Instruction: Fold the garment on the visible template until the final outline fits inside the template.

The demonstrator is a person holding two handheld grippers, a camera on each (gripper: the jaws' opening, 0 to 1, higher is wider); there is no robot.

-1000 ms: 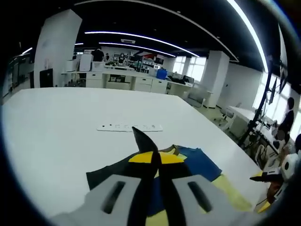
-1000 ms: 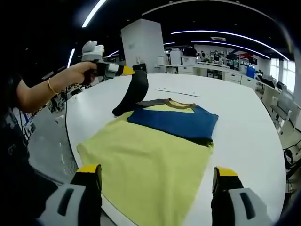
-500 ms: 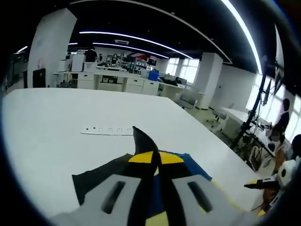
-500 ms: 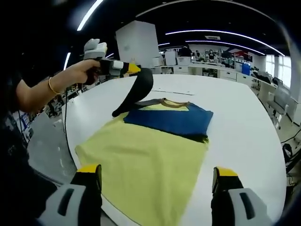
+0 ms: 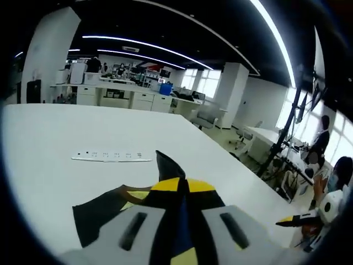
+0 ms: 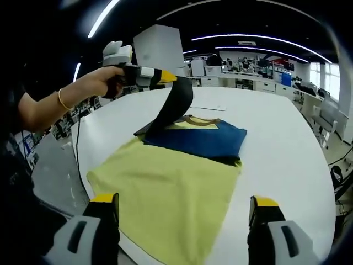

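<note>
The garment (image 6: 165,190) lies flat on the white table (image 6: 281,143): a yellow body, a blue upper part (image 6: 198,141) and a brown collar (image 6: 201,120). Its black sleeve (image 6: 175,105) is lifted off the table, and my left gripper (image 6: 165,76), held by a person's hand (image 6: 102,83), is shut on it above the collar end. In the left gripper view the left gripper (image 5: 182,185) pinches the black sleeve (image 5: 94,215), whose tip sticks up between the jaws. My right gripper (image 6: 185,203) stands open near the yellow hem, with nothing between its jaws.
A white strip with dark marks (image 5: 110,157) lies on the table beyond the collar; it is the same white strip (image 6: 212,107) in the right gripper view. The table edge (image 6: 83,165) runs close to the garment's left side. Office desks and people stand far behind.
The left gripper has carried the black sleeve up and to the right, so it now stretches over the collar. The right gripper has stayed open in place.
</note>
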